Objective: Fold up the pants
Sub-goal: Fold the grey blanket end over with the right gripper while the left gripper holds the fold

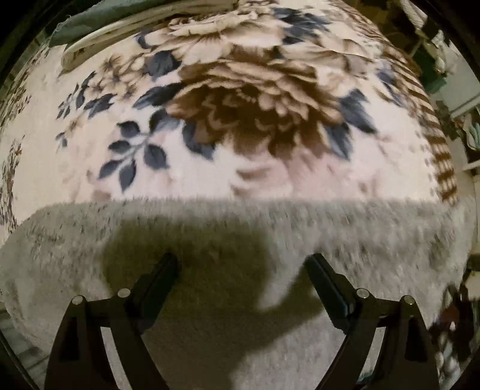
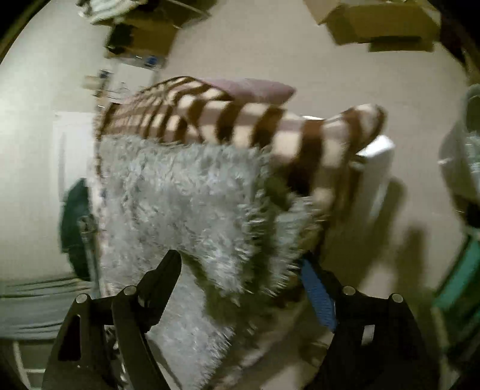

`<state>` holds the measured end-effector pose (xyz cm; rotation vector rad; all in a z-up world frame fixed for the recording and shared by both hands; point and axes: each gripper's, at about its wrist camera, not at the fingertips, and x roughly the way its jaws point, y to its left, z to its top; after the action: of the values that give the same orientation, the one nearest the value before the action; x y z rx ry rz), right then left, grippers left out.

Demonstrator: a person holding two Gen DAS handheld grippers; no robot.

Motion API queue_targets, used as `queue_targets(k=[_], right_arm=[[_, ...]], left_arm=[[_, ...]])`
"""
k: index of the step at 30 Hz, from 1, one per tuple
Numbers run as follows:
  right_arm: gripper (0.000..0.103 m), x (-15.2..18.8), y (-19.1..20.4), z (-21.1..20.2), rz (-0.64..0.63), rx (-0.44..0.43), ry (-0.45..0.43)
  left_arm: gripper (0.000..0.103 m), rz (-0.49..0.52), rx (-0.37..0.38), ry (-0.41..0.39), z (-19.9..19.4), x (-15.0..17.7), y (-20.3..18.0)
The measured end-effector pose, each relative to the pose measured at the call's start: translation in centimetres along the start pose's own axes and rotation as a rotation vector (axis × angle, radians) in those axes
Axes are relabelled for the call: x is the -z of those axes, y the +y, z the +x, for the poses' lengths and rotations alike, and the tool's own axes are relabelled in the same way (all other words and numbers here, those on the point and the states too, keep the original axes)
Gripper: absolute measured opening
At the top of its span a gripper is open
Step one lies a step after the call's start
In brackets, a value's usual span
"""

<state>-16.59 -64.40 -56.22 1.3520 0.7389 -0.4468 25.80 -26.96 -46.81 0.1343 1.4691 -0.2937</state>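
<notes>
The pants (image 1: 240, 228) are grey and fluffy. They lie across the near edge of a floral blanket in the left wrist view. My left gripper (image 1: 243, 264) is open just above them, its shadow falling on the fabric. In the right wrist view the pants (image 2: 186, 198) hang over the bed's edge, with a folded-up corner (image 2: 270, 240) between the fingers. My right gripper (image 2: 240, 267) is open, its jaws standing either side of that fluffy corner. The view is blurred.
The bed is covered by a cream blanket with brown flowers and blue leaves (image 1: 240, 105), brown-striped at its edge (image 2: 210, 117). A folded pale cloth (image 1: 120, 33) lies at the far left. Beige floor (image 2: 300, 45), cardboard boxes (image 2: 381, 24) and a white box (image 2: 375, 156) lie beyond.
</notes>
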Motion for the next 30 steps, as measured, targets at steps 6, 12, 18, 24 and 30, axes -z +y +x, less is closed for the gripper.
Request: queue_targets(k=[6, 12, 18, 24, 30], right_arm=[[0.056, 1.1, 0.5, -1.7, -0.031, -0.045, -0.151], [0.056, 0.8, 1.0, -0.8, -0.046, -0.188, -0.118], [0.067, -0.3, 1.7, 1.4, -0.084, -0.245, -0.078], [0.066, -1.3, 0.8, 2.0, -0.012, -0.368, -0.082], [0.066, -0.8, 1.6, 2.2, -0.074, -0.339, -0.084]], left_arm=[[0.089, 0.015, 0.012, 0.052, -0.1, 3.4, -0.6], [0.090, -0.037, 0.028, 0.110, 3.6, 3.4, -0.7], [0.103, -0.086, 0.075, 0.099, 5.9, 1.8, -0.9], [0.103, -0.076, 0.012, 0.118, 8.0, -0.6, 0.1], [0.103, -0.087, 0.000, 0.125, 7.9, 3.9, -2.4]])
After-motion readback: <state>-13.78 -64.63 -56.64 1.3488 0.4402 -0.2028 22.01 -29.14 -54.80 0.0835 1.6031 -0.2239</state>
